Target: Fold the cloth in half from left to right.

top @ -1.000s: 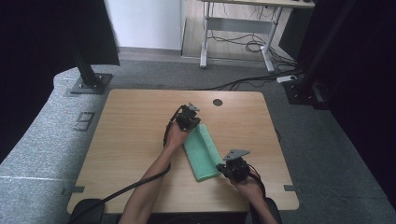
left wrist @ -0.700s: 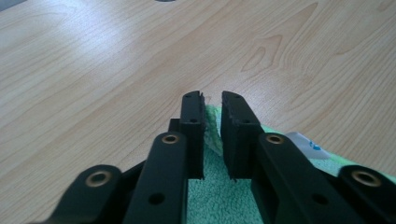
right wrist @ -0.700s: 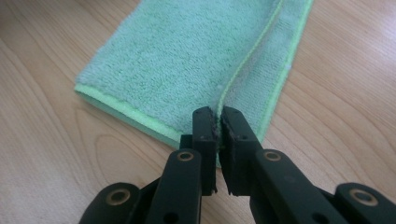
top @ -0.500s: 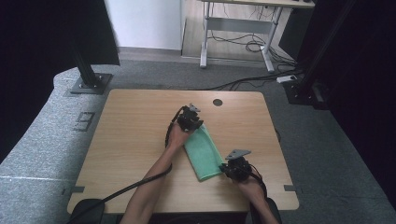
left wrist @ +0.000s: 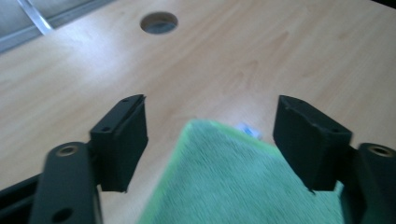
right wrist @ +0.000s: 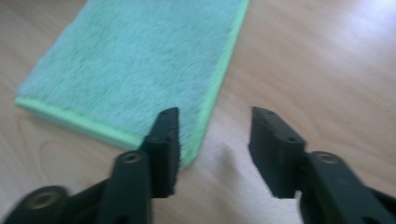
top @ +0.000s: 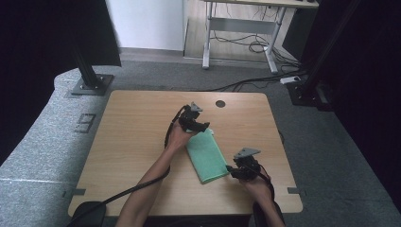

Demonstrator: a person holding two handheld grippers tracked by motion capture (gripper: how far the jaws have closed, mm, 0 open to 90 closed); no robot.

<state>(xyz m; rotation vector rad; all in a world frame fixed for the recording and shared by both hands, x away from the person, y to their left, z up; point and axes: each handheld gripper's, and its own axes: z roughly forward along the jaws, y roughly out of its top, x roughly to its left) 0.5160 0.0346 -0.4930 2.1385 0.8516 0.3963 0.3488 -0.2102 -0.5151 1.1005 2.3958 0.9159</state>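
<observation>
While one folded green towel (top: 206,155) lies flat near the middle of the bench (top: 132,142), two claws flank it. At its far corner the left claw (left wrist: 210,135) stands released, jaws astride that corner. At its near corner the right claw (right wrist: 214,140) is released too, one jaw over the towel's edge.

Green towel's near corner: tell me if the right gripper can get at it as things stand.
Probably yes. The right gripper is open, its fingers straddling the corner of the green towel, with nothing but bare table between.
</observation>
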